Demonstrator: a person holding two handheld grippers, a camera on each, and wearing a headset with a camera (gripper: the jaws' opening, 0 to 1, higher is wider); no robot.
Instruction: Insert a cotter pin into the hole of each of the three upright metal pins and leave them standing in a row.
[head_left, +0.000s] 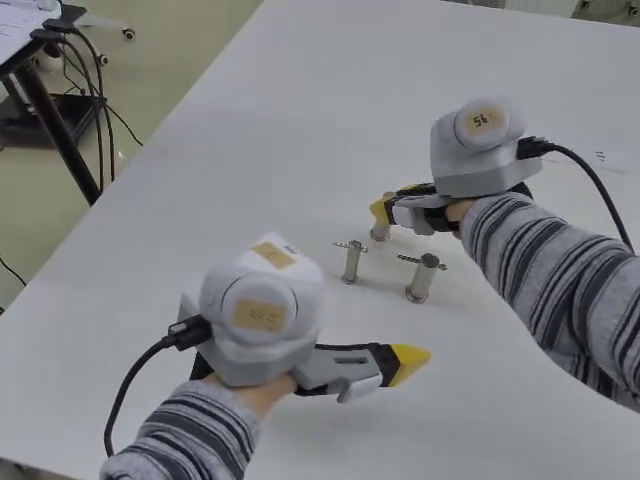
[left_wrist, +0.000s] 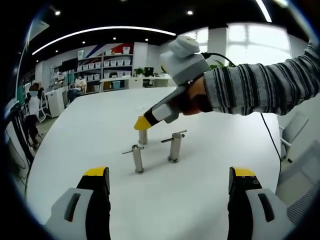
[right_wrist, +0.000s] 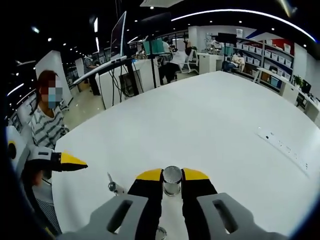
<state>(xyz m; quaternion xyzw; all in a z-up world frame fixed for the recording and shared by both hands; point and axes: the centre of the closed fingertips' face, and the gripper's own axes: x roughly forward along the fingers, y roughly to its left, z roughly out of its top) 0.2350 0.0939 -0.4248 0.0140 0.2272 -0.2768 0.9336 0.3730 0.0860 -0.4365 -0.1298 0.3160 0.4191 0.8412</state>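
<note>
Bench: white bench (head_left: 300, 120), shelves and desks in the room beyond.
Near metal pins: left metal pin (head_left: 352, 265) and right metal pin (head_left: 422, 280) upright mid-bench, each with a cotter pin (head_left: 345, 244) through its top.
Right hand-held gripper (head_left: 383, 209): clenched on far metal pin (right_wrist: 172, 179), which stands upright.
Left hand-held gripper (head_left: 405, 358): released, jaws wide, on the near side, apart from the pins.

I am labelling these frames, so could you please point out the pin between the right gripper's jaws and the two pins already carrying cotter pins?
Held pin (right_wrist: 172, 176): right gripper view, its round top face.
Nearer cotter-pinned pin (left_wrist: 137, 161): left gripper view, mid-shaft.
Farther cotter-pinned pin (left_wrist: 174, 149): left gripper view, mid-shaft.
</note>
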